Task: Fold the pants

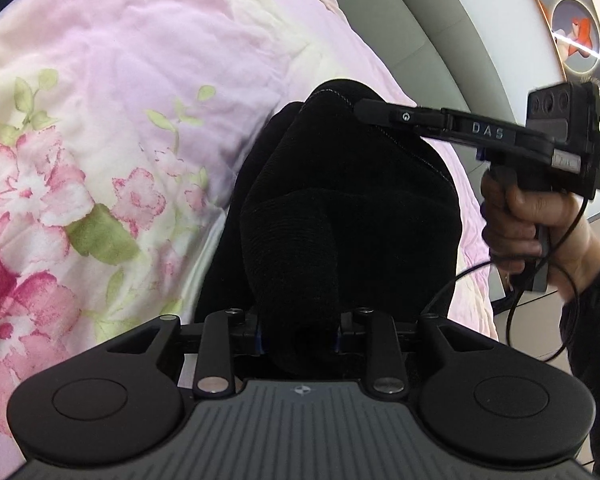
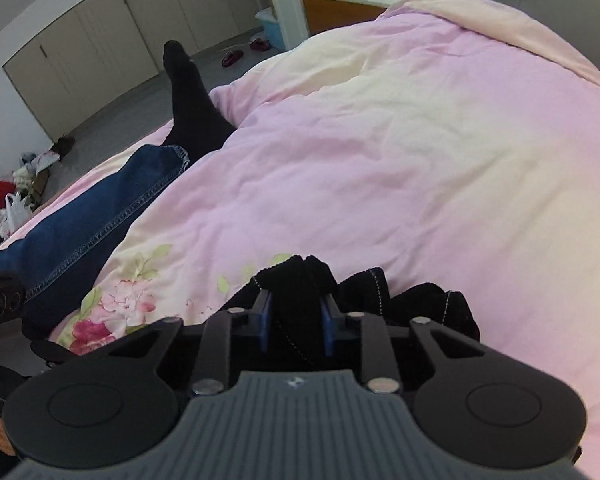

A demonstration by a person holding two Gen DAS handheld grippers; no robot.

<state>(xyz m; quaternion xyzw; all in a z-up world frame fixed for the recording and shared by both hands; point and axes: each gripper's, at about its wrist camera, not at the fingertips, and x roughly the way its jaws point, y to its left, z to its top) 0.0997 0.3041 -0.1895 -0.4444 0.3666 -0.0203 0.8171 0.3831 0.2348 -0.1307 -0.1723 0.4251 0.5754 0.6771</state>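
Observation:
The black corduroy pants (image 1: 340, 208) hang bunched between both grippers above a pink floral quilt (image 1: 100, 120). My left gripper (image 1: 298, 340) is shut on one end of the pants, which fill the space between its blue pads. My right gripper (image 1: 364, 110) shows in the left wrist view, gripping the far top edge of the pants. In the right wrist view my right gripper (image 2: 296, 320) is shut on a fold of the black pants (image 2: 420, 308), with white stitching showing.
The pink and cream quilt (image 2: 380, 140) covers the bed. A person's leg in blue jeans (image 2: 92, 224) with a black sock (image 2: 192, 96) lies along the bed's left side. Clothes lie on the floor (image 2: 16, 188). Cupboards (image 2: 100, 48) and a dresser (image 2: 360, 4) stand beyond.

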